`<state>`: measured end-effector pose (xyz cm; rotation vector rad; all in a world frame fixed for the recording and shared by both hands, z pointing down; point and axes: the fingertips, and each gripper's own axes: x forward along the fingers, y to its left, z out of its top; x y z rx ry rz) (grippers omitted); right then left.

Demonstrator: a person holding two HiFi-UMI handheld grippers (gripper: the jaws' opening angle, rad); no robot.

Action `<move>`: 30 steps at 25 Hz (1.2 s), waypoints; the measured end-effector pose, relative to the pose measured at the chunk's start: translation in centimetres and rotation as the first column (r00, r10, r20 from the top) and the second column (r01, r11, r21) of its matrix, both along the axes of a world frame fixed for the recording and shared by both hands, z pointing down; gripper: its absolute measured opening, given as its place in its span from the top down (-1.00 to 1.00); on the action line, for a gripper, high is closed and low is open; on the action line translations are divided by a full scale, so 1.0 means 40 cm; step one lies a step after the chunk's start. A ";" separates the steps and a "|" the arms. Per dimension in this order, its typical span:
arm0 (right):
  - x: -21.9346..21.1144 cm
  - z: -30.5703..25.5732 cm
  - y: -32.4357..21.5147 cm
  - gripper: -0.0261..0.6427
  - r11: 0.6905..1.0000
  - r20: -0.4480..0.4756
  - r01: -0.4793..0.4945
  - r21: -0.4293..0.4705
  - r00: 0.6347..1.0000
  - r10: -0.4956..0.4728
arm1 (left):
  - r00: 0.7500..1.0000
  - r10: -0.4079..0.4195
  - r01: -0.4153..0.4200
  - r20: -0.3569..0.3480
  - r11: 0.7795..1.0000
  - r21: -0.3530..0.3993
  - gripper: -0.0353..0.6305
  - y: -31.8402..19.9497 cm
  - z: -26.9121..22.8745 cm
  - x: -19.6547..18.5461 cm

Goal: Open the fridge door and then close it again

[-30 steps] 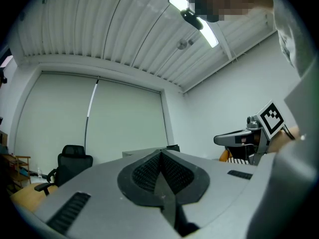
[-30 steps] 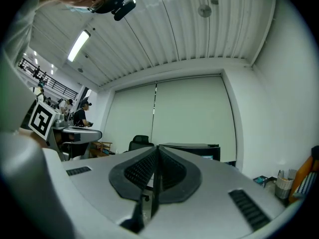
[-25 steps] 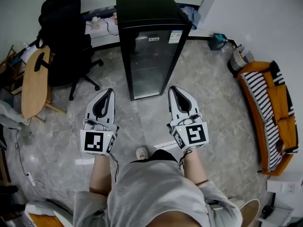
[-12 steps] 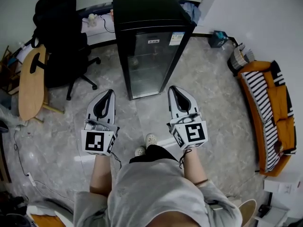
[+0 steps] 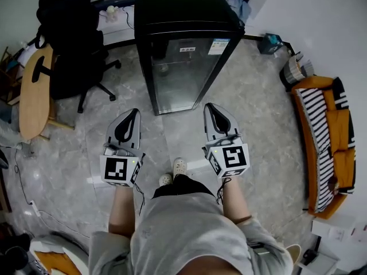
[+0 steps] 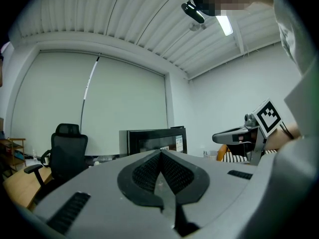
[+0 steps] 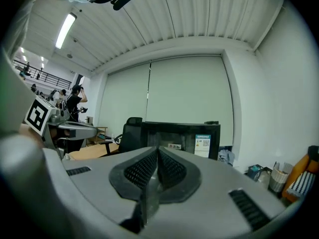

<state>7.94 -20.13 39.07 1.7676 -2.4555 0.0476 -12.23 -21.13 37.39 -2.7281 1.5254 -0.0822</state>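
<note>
Before the glass-door fridge (image 5: 186,67) — nearer now, door seemingly unopened — left gripper (image 5: 133,112) and right gripper (image 5: 209,107) approach, jaws pinched together, empty.

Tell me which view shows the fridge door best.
The head view: the whole glass door shows, shut, from top to floor. The left gripper view shows only its upper strip above the shut jaws; the right gripper view the same.
</note>
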 end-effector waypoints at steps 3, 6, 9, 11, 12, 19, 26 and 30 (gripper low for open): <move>0.013 0.039 -0.021 0.85 0.999 0.000 0.005 -0.033 1.000 -0.005 | 1.000 -0.011 0.011 0.001 0.999 -0.032 0.85 -0.021 0.039 0.007; 0.028 0.073 -0.037 0.85 0.998 0.005 0.009 -0.065 1.000 -0.009 | 1.000 -0.022 0.022 0.003 0.998 -0.058 0.85 -0.038 0.072 0.016; 0.039 0.102 -0.057 0.85 0.996 0.018 0.016 -0.093 1.000 -0.014 | 0.999 -0.031 0.031 0.010 0.996 -0.084 0.85 -0.057 0.097 0.025; 0.041 0.117 -0.072 0.85 0.994 0.025 0.022 -0.106 1.000 -0.019 | 0.999 -0.033 0.035 0.020 0.995 -0.098 0.85 -0.071 0.115 0.028; 0.041 0.124 -0.080 0.85 0.994 0.026 0.025 -0.111 0.999 -0.022 | 0.999 -0.033 0.035 0.025 0.994 -0.105 0.85 -0.079 0.124 0.028; 0.028 0.158 -0.130 0.85 0.990 0.032 0.050 -0.132 0.998 -0.046 | 0.999 -0.005 0.012 0.041 0.985 -0.173 0.85 -0.147 0.208 0.022; 0.029 0.185 -0.170 0.85 0.985 0.036 0.073 -0.153 0.997 -0.069 | 0.999 0.022 -0.010 0.047 0.970 -0.243 0.60 -0.245 0.290 0.017; 0.026 0.205 -0.183 0.85 0.982 0.030 0.081 -0.168 0.997 -0.077 | 0.996 0.047 -0.024 0.081 0.963 -0.270 0.58 -0.325 0.334 0.008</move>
